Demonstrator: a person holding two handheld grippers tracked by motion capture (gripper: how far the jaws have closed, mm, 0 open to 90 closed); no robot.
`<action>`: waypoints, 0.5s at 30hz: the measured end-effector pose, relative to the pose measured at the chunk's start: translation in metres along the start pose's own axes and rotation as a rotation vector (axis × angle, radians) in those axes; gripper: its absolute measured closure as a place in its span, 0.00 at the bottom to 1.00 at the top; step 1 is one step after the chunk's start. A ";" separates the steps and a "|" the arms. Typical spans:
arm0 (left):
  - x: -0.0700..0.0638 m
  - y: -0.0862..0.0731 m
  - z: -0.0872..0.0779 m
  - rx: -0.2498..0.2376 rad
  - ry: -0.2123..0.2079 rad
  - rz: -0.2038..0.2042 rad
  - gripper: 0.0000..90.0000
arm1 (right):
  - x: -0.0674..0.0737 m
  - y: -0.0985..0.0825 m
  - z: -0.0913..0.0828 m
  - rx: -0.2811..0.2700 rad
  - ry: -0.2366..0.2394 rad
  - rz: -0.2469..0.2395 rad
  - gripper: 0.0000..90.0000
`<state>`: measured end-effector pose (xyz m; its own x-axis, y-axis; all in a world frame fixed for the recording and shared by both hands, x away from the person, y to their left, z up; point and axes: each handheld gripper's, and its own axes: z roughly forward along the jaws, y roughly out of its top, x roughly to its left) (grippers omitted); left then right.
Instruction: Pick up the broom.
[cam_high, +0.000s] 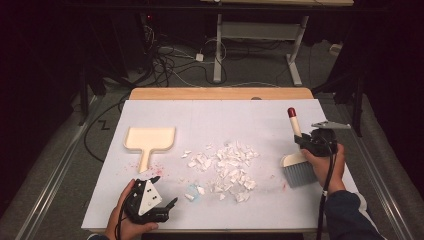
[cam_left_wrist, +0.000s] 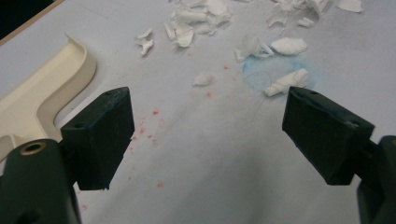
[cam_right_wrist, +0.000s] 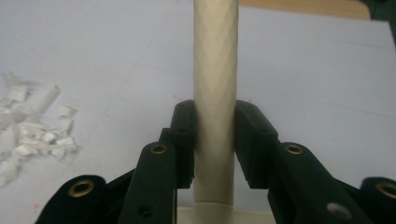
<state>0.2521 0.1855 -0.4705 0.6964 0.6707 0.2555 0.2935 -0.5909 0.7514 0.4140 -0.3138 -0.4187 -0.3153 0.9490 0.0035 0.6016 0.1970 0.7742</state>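
Brush clamped in right gripper; left gripper spread apart — white table, cabled floor.

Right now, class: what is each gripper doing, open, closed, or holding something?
Left gripper: open, holding nothing, near the dustpan.
Right gripper: closed on the brush handle.

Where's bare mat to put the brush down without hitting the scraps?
Bare mat runs along the far edge, behind the dustpan and the paper scraps, and between the scraps and the brush. The middle is crowded with scraps.
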 end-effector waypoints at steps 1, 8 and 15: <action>0.000 0.000 0.000 -0.004 -0.004 -0.007 0.18 | 0.001 0.000 -0.005 -0.016 0.003 0.003 0.79; -0.002 0.012 -0.001 -0.044 -0.034 -0.052 0.18 | 0.006 -0.002 -0.032 -0.104 0.029 -0.012 0.79; -0.024 0.053 0.006 -0.124 -0.127 -0.049 0.20 | 0.026 0.003 -0.062 -0.190 0.072 -0.059 0.80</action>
<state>0.2549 0.1356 -0.4407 0.7625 0.6308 0.1435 0.2515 -0.4934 0.8326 0.3626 -0.3038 -0.3772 -0.4020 0.9156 -0.0057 0.4333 0.1956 0.8798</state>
